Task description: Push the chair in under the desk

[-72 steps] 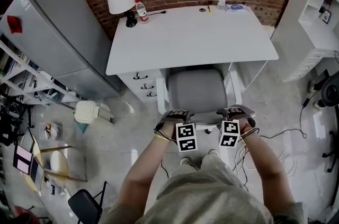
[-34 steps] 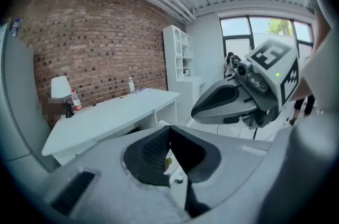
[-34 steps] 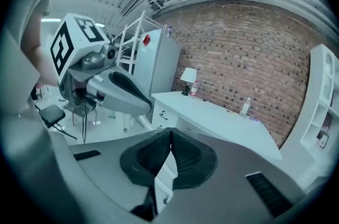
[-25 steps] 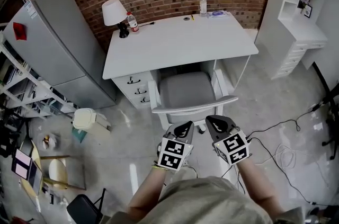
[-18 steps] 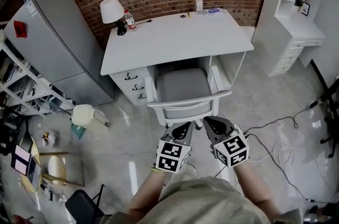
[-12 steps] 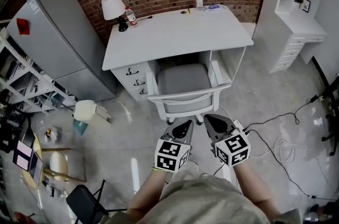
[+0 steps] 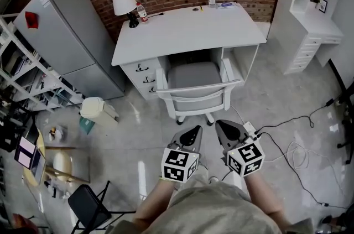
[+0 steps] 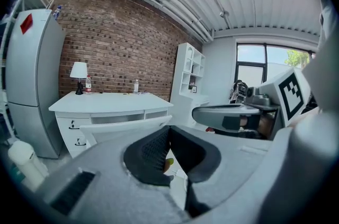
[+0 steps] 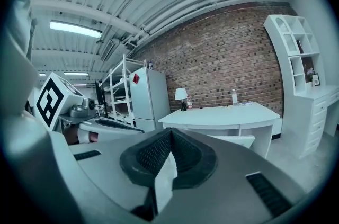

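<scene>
The grey-seated chair (image 7: 194, 77) with white arms and backrest stands with its seat pushed in under the white desk (image 7: 188, 31). Both grippers hang in the air a short way behind the backrest, touching nothing. In the head view my left gripper (image 7: 195, 130) and right gripper (image 7: 220, 125) sit side by side, each shut and empty. The left gripper view has its pads (image 8: 159, 146) pressed together, with the desk (image 8: 108, 104) and chair backrest (image 8: 130, 125) beyond. The right gripper view shows its shut pads (image 9: 183, 151), the desk (image 9: 222, 114) and the backrest (image 9: 235, 139).
A grey fridge (image 7: 66, 22) stands left of the desk, white shelving and drawers (image 7: 315, 11) to its right. A lamp (image 7: 123, 3) and bottles sit on the desk's back edge. A white bin (image 7: 94, 110), a black folding chair (image 7: 88, 208) and floor cables (image 7: 287, 144) lie around.
Both grippers have come off the chair's backrest and drawn back from it together, still shut. The chair stays under the desk, farther away in view.
</scene>
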A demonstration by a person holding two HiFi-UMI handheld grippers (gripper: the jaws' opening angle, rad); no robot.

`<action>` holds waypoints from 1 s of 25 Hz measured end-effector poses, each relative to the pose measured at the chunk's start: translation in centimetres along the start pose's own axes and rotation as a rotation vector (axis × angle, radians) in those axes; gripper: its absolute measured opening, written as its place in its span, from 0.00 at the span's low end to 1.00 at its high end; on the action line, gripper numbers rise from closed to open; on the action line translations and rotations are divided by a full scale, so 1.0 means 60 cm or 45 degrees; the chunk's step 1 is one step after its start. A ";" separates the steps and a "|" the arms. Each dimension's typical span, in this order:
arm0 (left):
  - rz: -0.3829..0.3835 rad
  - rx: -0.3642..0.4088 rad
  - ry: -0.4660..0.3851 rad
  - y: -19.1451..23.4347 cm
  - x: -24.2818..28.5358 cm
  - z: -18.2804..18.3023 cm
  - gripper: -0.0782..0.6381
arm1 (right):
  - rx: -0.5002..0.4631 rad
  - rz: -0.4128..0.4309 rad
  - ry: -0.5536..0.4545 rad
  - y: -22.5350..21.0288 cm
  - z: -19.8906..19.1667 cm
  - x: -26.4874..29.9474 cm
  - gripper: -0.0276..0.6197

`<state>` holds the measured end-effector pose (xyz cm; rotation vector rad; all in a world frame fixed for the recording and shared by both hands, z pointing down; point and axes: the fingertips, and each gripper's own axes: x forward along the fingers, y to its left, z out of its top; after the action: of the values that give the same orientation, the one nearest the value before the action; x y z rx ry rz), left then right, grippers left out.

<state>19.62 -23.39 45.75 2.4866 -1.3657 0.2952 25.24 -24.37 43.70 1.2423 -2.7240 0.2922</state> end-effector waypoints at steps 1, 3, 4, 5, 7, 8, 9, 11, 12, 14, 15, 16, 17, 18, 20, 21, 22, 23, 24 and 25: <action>0.002 -0.005 -0.005 -0.004 -0.006 -0.003 0.12 | 0.004 0.004 -0.006 0.005 -0.001 -0.007 0.05; 0.002 -0.011 -0.012 -0.014 -0.018 -0.010 0.12 | 0.014 0.013 -0.016 0.016 -0.004 -0.020 0.05; 0.000 -0.015 -0.015 -0.019 -0.023 -0.014 0.12 | 0.020 0.020 -0.019 0.022 -0.006 -0.026 0.05; -0.003 -0.019 -0.018 -0.024 -0.028 -0.017 0.12 | 0.026 0.028 -0.020 0.027 -0.008 -0.031 0.05; -0.010 -0.029 -0.018 -0.033 -0.035 -0.026 0.12 | 0.030 0.043 -0.015 0.037 -0.014 -0.040 0.05; -0.015 -0.036 -0.015 -0.037 -0.038 -0.031 0.12 | 0.029 0.046 -0.011 0.039 -0.017 -0.044 0.05; -0.019 -0.043 -0.013 -0.041 -0.040 -0.036 0.12 | 0.027 0.045 -0.008 0.041 -0.020 -0.048 0.05; -0.025 -0.057 -0.009 -0.048 -0.043 -0.044 0.12 | 0.024 0.040 -0.005 0.043 -0.024 -0.057 0.05; -0.027 -0.062 -0.010 -0.052 -0.045 -0.046 0.12 | 0.022 0.039 -0.006 0.044 -0.024 -0.062 0.05; -0.028 -0.068 -0.016 -0.059 -0.047 -0.046 0.12 | 0.019 0.037 -0.009 0.045 -0.025 -0.073 0.05; -0.029 -0.067 -0.019 -0.063 -0.048 -0.046 0.12 | 0.018 0.033 -0.010 0.045 -0.026 -0.078 0.05; -0.030 -0.063 -0.023 -0.067 -0.048 -0.046 0.12 | 0.017 0.029 -0.010 0.045 -0.028 -0.083 0.05; -0.031 -0.058 -0.026 -0.071 -0.048 -0.045 0.12 | 0.015 0.025 -0.011 0.044 -0.030 -0.087 0.05; -0.033 -0.052 -0.029 -0.074 -0.048 -0.044 0.12 | 0.014 0.023 -0.012 0.043 -0.031 -0.091 0.05; -0.035 -0.041 -0.034 -0.081 -0.048 -0.042 0.12 | 0.016 0.022 -0.015 0.042 -0.031 -0.096 0.05; -0.034 -0.036 -0.036 -0.084 -0.049 -0.042 0.12 | 0.017 0.024 -0.016 0.042 -0.031 -0.099 0.05; -0.032 -0.031 -0.037 -0.087 -0.050 -0.041 0.12 | 0.016 0.024 -0.017 0.042 -0.031 -0.101 0.05; -0.031 -0.027 -0.038 -0.089 -0.051 -0.041 0.12 | 0.016 0.023 -0.019 0.043 -0.031 -0.104 0.05; -0.031 -0.025 -0.040 -0.092 -0.052 -0.041 0.12 | 0.015 0.021 -0.022 0.043 -0.031 -0.106 0.05; -0.032 -0.022 -0.042 -0.093 -0.053 -0.040 0.12 | 0.016 0.020 -0.026 0.044 -0.031 -0.107 0.05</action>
<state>22.60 -17.22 46.17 2.5031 -1.3431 0.2375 27.50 -17.56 43.89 1.2339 -2.7548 0.3005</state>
